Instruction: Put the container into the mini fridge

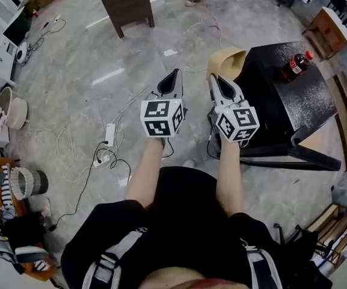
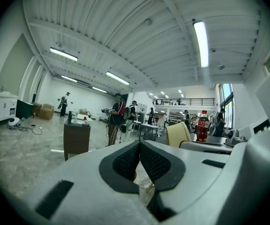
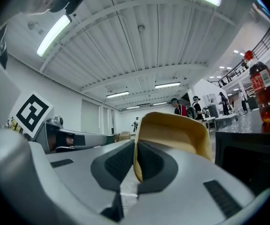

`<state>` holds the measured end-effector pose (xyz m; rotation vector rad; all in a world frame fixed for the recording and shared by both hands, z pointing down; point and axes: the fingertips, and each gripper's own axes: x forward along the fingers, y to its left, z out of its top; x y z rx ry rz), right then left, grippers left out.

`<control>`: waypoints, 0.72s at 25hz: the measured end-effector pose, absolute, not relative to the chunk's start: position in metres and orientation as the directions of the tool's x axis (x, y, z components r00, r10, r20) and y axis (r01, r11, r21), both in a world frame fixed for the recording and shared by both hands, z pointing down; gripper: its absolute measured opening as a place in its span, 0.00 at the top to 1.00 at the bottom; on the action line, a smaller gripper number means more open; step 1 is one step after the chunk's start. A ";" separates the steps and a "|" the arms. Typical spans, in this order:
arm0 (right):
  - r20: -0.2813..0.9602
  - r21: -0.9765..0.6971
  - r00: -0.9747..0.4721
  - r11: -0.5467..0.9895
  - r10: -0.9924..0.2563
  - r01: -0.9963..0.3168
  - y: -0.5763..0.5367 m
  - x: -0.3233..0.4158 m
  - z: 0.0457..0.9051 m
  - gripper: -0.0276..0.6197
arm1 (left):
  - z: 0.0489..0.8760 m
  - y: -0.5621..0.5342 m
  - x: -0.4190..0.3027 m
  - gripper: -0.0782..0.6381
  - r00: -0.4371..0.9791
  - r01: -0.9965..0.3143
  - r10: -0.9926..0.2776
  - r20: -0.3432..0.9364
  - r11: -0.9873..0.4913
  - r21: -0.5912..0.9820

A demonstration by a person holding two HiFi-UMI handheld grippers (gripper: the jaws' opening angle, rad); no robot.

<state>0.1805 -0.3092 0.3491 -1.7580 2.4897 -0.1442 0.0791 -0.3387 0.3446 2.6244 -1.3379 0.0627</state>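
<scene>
Doing nothing: the left gripper (image 1: pixel 174 72) has its jaws squeezed together with nothing between them. It points out over the floor.
Holding claw: the right gripper (image 3: pixel 135 146) is pinched tight on the wall of the container (image 3: pixel 172 128), one jaw inside and one outside.
Where the container is: up in the air, just beside the near left corner of the mini fridge (image 1: pixel 269 98). It is not inside yet.
How it will handle: I think it is light, thin and a bit bendy, like a plastic tub. It looks smooth, so it could slip or swing when held by one edge. It does not look easy to break.
Where to hold it: the rim is a good spot, and the claw is already there.
What is in the container: the part that shows looks empty.
Mini fridge: a black box low on the floor, to the right. Its front looks dark and hollow in the right gripper view, so I guess the door is open, but I am not sure.
On top of the fridge: a cola bottle (image 1: pixel 296 65) with a red cap and dark drink inside, well apart from the container.
</scene>
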 end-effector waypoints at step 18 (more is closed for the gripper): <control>0.285 -0.282 -0.399 0.322 -0.872 -0.904 -0.318 0.167 0.520 0.93 | 0.499 -0.353 0.101 0.88 0.580 -0.803 -0.678 0.453 -0.569 0.177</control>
